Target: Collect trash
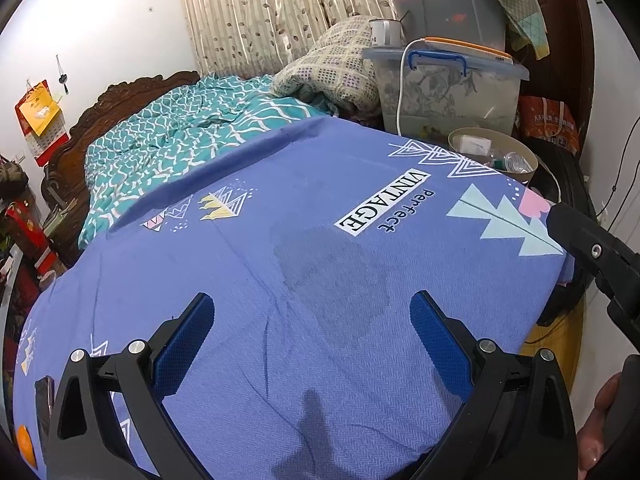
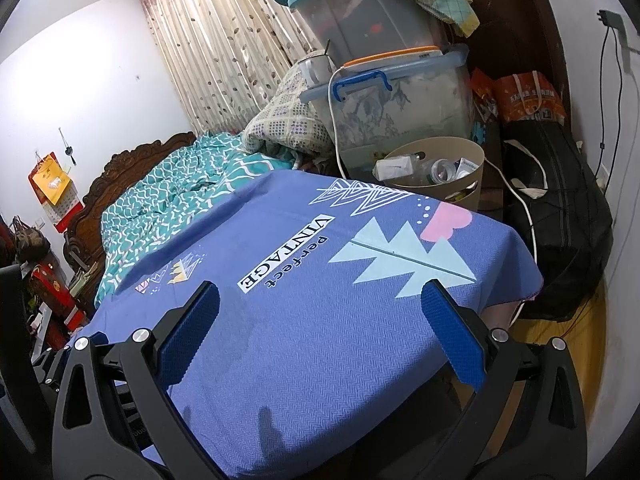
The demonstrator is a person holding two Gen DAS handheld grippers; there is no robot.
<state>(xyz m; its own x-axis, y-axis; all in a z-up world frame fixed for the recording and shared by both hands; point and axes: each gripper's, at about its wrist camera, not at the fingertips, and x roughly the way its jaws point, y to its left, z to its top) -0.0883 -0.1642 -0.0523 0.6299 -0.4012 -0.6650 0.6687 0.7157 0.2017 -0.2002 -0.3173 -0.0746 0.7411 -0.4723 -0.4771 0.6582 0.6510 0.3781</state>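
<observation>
While both claws, left gripper [image 1: 312,344] and right gripper [image 2: 320,336], are hovering agape and empty, the bin [image 2: 474,188] ahead is holding bottles (collection seemingly finished).

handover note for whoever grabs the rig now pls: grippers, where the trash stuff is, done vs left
Left gripper: open, empty, over the blue cloth.
Right gripper: open, empty, over the same cloth.
Beige waste bin stands past the cloth's far right corner, in front of the clear storage box; it already holds a plastic bottle and small cartons.
Done: no loose trash shows on the cloth.
Left: an orange object shows at the left view's lower-left edge; cannot tell what it is. Check it.
</observation>
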